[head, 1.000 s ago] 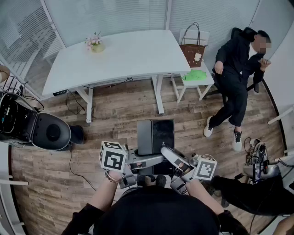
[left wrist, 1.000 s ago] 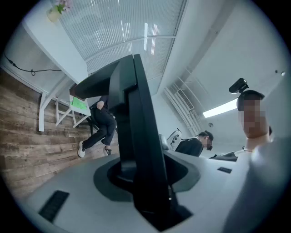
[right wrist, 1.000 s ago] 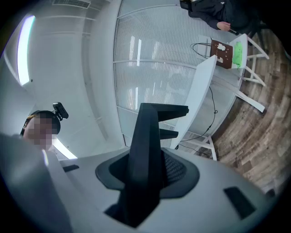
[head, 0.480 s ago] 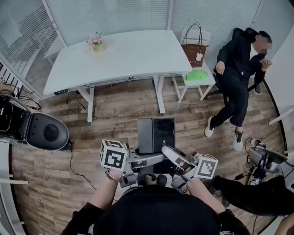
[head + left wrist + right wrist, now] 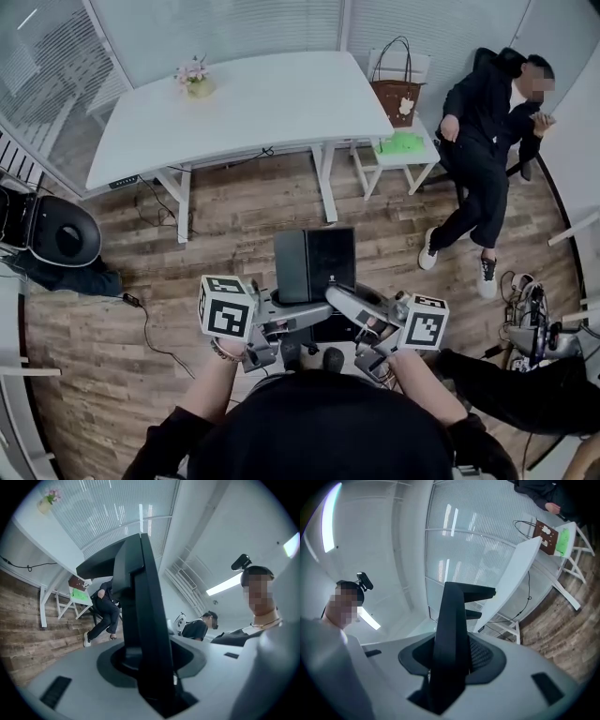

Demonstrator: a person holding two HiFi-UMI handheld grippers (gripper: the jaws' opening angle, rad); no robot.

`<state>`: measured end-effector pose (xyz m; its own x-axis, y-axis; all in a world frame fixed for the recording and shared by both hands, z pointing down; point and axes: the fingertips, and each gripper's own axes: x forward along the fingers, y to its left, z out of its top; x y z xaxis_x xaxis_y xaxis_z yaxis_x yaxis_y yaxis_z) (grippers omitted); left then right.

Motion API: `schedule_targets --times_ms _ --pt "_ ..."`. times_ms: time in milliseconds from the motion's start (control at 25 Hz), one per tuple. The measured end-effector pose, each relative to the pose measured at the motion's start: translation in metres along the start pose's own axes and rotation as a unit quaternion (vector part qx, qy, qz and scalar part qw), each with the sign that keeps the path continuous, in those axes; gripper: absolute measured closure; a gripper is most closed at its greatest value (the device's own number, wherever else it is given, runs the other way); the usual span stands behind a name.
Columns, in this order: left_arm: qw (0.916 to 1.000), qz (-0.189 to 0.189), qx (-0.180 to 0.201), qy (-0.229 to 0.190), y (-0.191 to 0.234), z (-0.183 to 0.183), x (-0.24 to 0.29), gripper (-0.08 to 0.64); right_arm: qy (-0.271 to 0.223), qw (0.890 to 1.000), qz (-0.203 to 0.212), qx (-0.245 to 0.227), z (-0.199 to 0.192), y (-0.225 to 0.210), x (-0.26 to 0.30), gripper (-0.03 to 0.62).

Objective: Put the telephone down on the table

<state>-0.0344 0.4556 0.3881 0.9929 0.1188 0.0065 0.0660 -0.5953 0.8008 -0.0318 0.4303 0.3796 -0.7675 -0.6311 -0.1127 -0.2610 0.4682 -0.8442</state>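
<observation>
I gripped the telephone (image 5: 314, 265) from both sides, left gripper (image 5: 307, 321) and right gripper (image 5: 349, 302) jaws clamped on it, judging a level, matched carry necessary to reach the worktop (image 5: 262, 103) well beyond them.

surface: white table (image 5: 272, 108) | on it: flower pot (image 5: 195, 84), far-left corner

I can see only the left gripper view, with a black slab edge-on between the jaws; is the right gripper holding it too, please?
Observer: Yes, the right gripper clamps the telephone from the opposite side.
Operator: Is it above the table yet?
Observer: No, it hangs over the wooden floor, short of the white table.
Operator: How is it lying?
Observer: Its broad face points upward in the head view.
</observation>
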Motion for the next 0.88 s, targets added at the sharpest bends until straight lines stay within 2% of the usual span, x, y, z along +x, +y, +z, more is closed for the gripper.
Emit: schedule_targets --times_ms 240,400,560,880 --pt "0.9998 -0.018 0.007 -0.006 0.002 0.007 -0.019 0.376 0.009 0.999 0.015 -0.041 -0.002 0.008 0.022 0.437" --pt "0.9997 -0.018 0.013 -0.006 0.008 0.008 -0.039 0.379 0.001 1.000 0.013 -0.023 -0.012 0.005 0.039 0.432" --pt "0.9999 -0.011 -0.008 0.002 0.015 0.008 -0.053 0.379 -0.028 1.000 0.001 0.005 -0.018 -0.002 0.052 0.431" --pt "0.9992 -0.024 0.000 0.032 0.018 0.000 -0.063 0.382 -0.022 1.000 0.002 -0.017 -0.030 -0.002 0.057 0.431"
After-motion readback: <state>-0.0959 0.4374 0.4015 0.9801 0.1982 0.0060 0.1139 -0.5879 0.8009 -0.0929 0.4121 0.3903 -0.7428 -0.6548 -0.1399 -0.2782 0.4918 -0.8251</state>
